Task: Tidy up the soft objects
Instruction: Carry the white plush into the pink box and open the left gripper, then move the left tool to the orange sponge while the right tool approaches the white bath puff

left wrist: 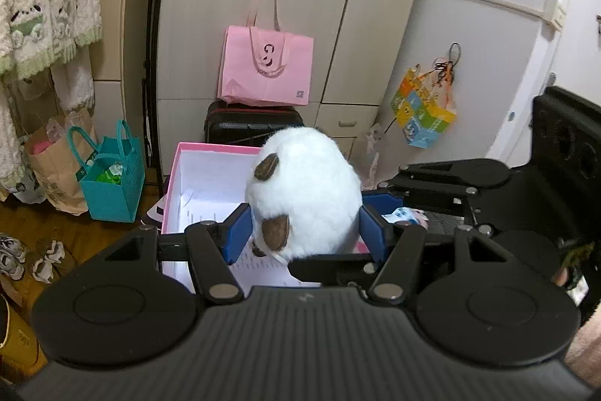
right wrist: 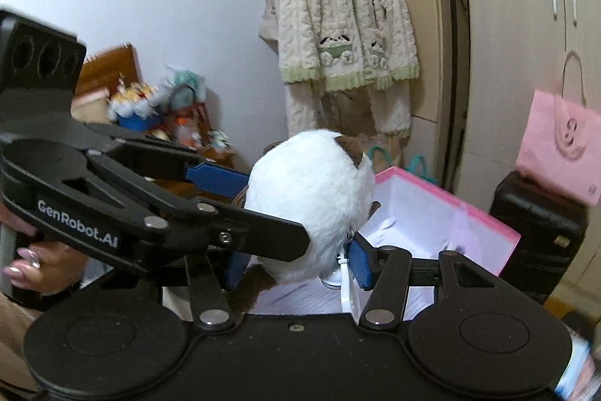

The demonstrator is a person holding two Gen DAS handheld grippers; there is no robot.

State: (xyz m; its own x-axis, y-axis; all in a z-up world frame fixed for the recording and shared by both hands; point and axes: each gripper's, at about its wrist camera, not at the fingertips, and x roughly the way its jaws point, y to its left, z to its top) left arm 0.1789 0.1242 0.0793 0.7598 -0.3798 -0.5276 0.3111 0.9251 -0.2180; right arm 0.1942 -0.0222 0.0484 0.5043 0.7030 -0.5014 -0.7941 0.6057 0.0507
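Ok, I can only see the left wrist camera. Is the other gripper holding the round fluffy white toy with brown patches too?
Observer: Yes. In the right wrist view the right gripper has its blue fingers on both sides of the round fluffy white toy, low down.
Operator: Is anything hanging off it?
Observer: A thin white ribbon tag dangles underneath it.
Operator: Are there more toys anywhere?
Observer: A heap of colourful plush toys sits in the corner by the white wall.
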